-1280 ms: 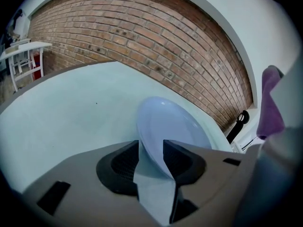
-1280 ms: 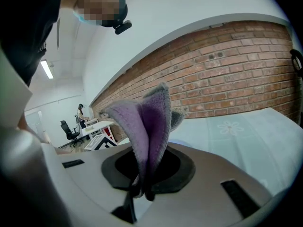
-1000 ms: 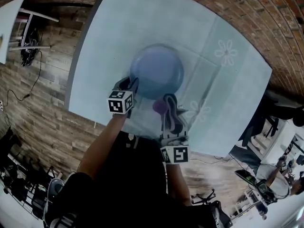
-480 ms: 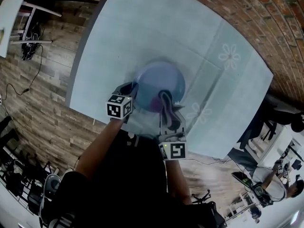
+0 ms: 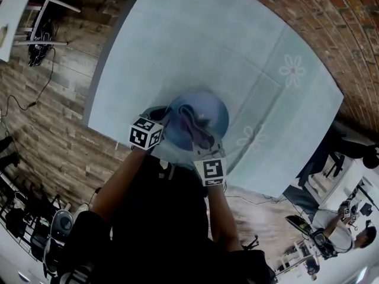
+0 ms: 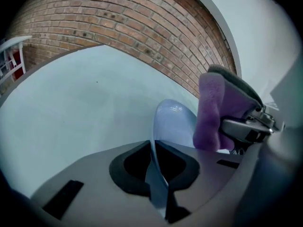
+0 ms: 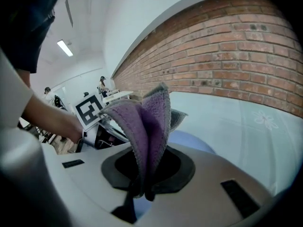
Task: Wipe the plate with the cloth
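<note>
A pale blue plate [image 5: 208, 106] lies on the table near its front edge. My left gripper [image 5: 161, 116] is at the plate's near left rim. In the left gripper view the rim [image 6: 157, 126] runs between the jaws, which are closing and pinch it. My right gripper [image 5: 199, 129] hangs over the near part of the plate, shut on a folded purple cloth [image 7: 149, 122]. The cloth [image 6: 213, 112] stands up from the jaws just above the plate [image 7: 189, 138]. I cannot tell whether it touches the plate.
The table wears a light blue cloth [image 5: 177, 40] with flower prints [image 5: 293, 70] at the right. Its front edge runs just below the plate, against my body. A brick wall [image 6: 118, 18] stands behind the table, and wooden flooring [image 5: 41, 117] lies to the left.
The right gripper has carried the cloth from beside the plate's near rim to over the plate. The left gripper has stayed at the near left rim.
</note>
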The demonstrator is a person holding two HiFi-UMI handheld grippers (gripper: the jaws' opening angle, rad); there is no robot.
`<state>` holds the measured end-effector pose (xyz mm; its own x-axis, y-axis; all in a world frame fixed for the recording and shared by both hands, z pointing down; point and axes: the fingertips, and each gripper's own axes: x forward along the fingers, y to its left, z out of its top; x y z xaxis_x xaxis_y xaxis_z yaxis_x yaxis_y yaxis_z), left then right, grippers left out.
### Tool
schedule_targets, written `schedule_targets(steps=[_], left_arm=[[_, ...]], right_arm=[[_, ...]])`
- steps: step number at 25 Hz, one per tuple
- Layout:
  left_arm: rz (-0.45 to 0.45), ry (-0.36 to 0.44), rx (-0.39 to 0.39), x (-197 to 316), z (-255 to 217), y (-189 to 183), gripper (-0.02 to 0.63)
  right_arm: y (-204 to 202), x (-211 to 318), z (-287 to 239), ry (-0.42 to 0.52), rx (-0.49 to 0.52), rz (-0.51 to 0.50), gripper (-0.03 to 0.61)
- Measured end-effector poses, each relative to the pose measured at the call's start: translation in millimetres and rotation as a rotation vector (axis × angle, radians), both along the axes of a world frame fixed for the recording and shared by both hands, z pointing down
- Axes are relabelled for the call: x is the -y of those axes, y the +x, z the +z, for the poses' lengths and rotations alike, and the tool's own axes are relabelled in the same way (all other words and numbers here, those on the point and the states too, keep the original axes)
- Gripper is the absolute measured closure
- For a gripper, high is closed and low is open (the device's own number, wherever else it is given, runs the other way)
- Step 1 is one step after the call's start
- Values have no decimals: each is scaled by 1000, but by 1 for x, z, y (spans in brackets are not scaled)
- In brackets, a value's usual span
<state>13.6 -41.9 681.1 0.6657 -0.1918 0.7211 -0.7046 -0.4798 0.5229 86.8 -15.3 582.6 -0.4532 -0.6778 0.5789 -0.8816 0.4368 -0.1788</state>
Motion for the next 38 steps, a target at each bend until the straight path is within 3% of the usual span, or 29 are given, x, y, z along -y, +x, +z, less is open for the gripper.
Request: schedule_targets(steps=[6,18,38], left_arm=[[34,-18,-16,-4,4,1,563],[110,29,11,0,6,5,562],[90,29,-4,-7,3,4,561]], right_arm=[[-24,2,52,-106,-121,-143,515],[-50,20,90,-169,-252,-244,515],[-20,56,87,-139,-367,-186,514]])
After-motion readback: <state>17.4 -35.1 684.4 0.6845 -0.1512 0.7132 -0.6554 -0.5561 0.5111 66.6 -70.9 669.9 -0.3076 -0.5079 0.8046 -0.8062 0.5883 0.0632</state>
